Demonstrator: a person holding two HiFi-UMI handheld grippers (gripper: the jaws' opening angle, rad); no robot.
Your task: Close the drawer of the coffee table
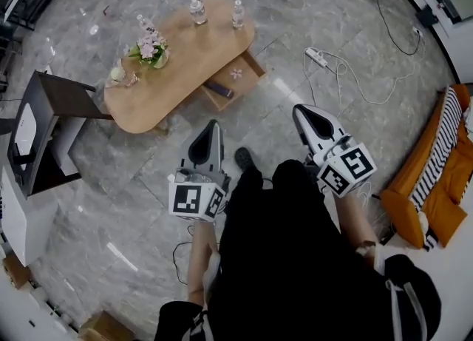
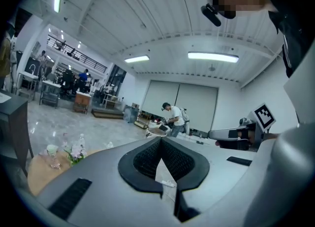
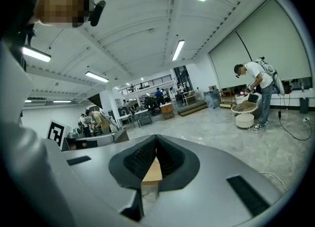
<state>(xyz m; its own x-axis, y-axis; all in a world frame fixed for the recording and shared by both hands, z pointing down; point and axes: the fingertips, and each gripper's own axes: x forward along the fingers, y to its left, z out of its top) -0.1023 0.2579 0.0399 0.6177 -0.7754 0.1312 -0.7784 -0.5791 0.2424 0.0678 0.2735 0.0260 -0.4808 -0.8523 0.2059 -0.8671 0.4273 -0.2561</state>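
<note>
Wooden table (image 1: 177, 58) stands ahead of both claws, well apart from them; its drawer (image 1: 235, 80) hangs open on the side facing them; left claw (image 1: 213, 126) and right claw (image 1: 297, 110) are closed, empty, side by side.

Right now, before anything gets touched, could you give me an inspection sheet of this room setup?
Surface: wooden coffee table on a grey marble floor.
Job's things: drawer pulled open, small items inside.
Clutter: two bottles, flowers and a glass on the tabletop.
Grippers: left gripper and right gripper both shut, empty, short of the table.
Cables: white power strip with its cord on the floor right of the table.
Surroundings: orange sofa at right, dark stand at left.
</note>
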